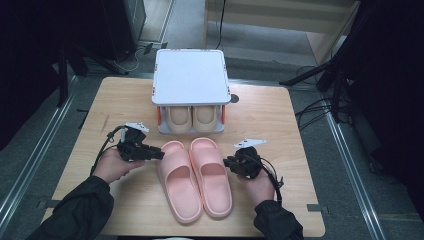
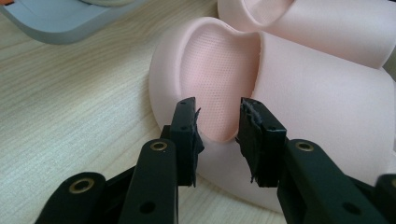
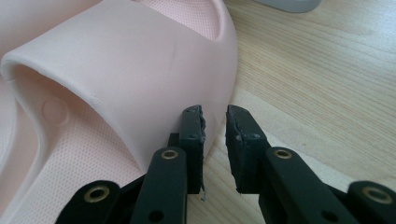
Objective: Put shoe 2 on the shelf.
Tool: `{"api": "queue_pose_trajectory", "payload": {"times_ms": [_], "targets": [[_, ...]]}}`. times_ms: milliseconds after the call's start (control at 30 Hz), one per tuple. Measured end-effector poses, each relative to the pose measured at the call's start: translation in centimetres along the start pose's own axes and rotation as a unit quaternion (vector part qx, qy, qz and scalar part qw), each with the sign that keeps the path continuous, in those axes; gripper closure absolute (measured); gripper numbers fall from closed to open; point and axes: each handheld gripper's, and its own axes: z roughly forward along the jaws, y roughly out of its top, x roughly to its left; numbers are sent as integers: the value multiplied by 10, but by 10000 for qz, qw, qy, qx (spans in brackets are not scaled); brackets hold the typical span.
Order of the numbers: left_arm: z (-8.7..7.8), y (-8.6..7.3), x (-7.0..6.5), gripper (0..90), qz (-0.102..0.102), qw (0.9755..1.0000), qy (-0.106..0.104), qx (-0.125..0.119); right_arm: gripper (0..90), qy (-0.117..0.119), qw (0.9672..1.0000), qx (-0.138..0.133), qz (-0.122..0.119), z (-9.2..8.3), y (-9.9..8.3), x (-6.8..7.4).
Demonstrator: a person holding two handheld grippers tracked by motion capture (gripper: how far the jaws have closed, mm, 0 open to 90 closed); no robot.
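Two pink slippers lie side by side on the wooden table (image 1: 270, 125), toes pointing away from me: the left slipper (image 1: 179, 186) and the right slipper (image 1: 214, 176). My left gripper (image 1: 161, 155) lies level at the left slipper's outer edge near the toe. In the left gripper view its jaws (image 2: 218, 135) stand apart around the slipper's side rim (image 2: 215, 84), the pads not pressing on it. My right gripper (image 1: 226, 162) sits at the right slipper's outer side. There its jaws (image 3: 215, 135) leave a narrow gap beside the strap (image 3: 140, 79), gripping nothing.
A small rack with a white top (image 1: 189, 75) stands at the table's far middle. A beige pair of slippers (image 1: 192, 118) sits under it. Bare wood lies to the left and right of the pink pair. Dark stands and cables ring the table.
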Motion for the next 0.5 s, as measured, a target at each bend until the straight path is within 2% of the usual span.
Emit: {"api": "queue_pose_trajectory", "payload": {"times_ms": [233,300,333,433,500], "targets": [[-1,-2,-1,651,-3,10000,-63,34,756,-16,10000,-53,5,3,1,-2],[-2,-1,1,566,-56,10000,-50,47,728,-13,10000,-57,71,3,1,-4],[-3,-2,1,528,-52,10000,-47,22,723,14,9999,-104,98,2,1,-5],[-8,-1,1,485,73,9999,90,-68,696,-3,9993,-342,169,-6,0,-5],[-13,0,2,469,58,9997,124,-200,679,21,9983,-526,238,-15,-1,-4]]}}
